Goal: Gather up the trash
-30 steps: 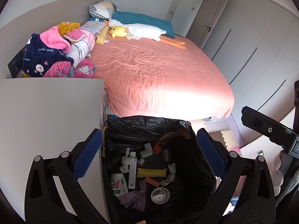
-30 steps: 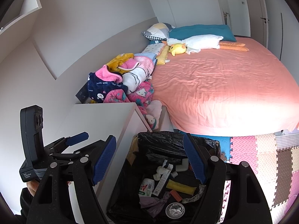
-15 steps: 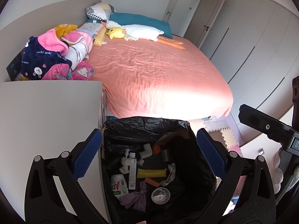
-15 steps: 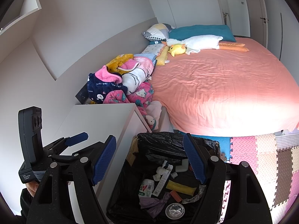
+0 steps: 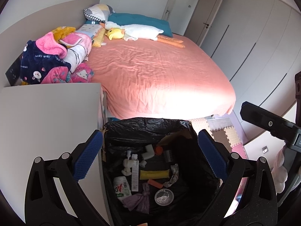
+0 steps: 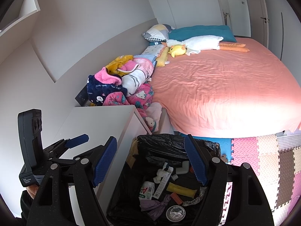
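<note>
The bin (image 5: 146, 130), lined with a black bag, stands directly below both grippers and holds the trash (image 5: 146, 175): a bottle, a yellow roll, a lid. The left gripper (image 5: 149, 158) and right gripper (image 6: 149, 162) hang wide open, holding nothing. Left of them: a white cabinet (image 5: 47, 122). Beyond: a pink bed (image 5: 160, 75). Right: foam floor mats (image 6: 263, 156).

I see a pink bed (image 5: 160, 75): goose plush (image 5: 139, 31) and teal pillow (image 5: 139, 18) at head edge, clothes pile (image 5: 52, 60) along left edge. Foam-mat floor (image 6: 263, 154) carries the bin (image 6: 169, 143).
</note>
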Motion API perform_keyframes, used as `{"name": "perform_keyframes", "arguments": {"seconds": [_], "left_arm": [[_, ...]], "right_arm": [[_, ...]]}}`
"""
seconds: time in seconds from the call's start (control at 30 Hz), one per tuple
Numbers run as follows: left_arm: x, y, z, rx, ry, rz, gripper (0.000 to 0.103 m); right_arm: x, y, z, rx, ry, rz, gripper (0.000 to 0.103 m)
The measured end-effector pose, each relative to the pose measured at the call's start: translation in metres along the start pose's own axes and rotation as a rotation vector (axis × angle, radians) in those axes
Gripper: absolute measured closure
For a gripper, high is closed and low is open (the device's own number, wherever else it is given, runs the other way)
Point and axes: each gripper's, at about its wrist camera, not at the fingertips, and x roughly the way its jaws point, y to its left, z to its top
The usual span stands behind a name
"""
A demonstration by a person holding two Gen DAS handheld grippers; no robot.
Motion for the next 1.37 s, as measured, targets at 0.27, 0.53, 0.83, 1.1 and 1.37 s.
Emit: {"name": "perform_keyframes", "arguments": {"seconds": [0.27, 0.53, 0.83, 1.1, 1.37], "left_arm": [[0.001, -0.001, -0.001, 0.005, -0.001, 0.001, 0.006], [0.003, -0.002, -0.001, 0.003, -0.021, 0.043, 0.006], [0.004, -0.004, -0.002, -0.001, -0.01, 0.026, 0.006], [0.0, -0.009, -0.002, 0.01, -0.05, 0.053, 0.006], [0.002, -0.009, -0.003, 0.001, -0.018, 0.045, 0.006]], "right_arm": [[-0.001, -0.003, 0.002, 0.0, 0.001, -0.001, 0.028], [-0.001, -0.004, 0.002, 0.0, -0.001, -0.004, 0.028], [-0.003, -0.012, 0.002, 0.004, -0.002, -0.004, 0.028], [-0.004, -0.015, 0.001, 0.006, -0.003, -0.005, 0.028], [-0.006, -0.018, 0.0, 0.005, -0.005, -0.003, 0.028]]}}
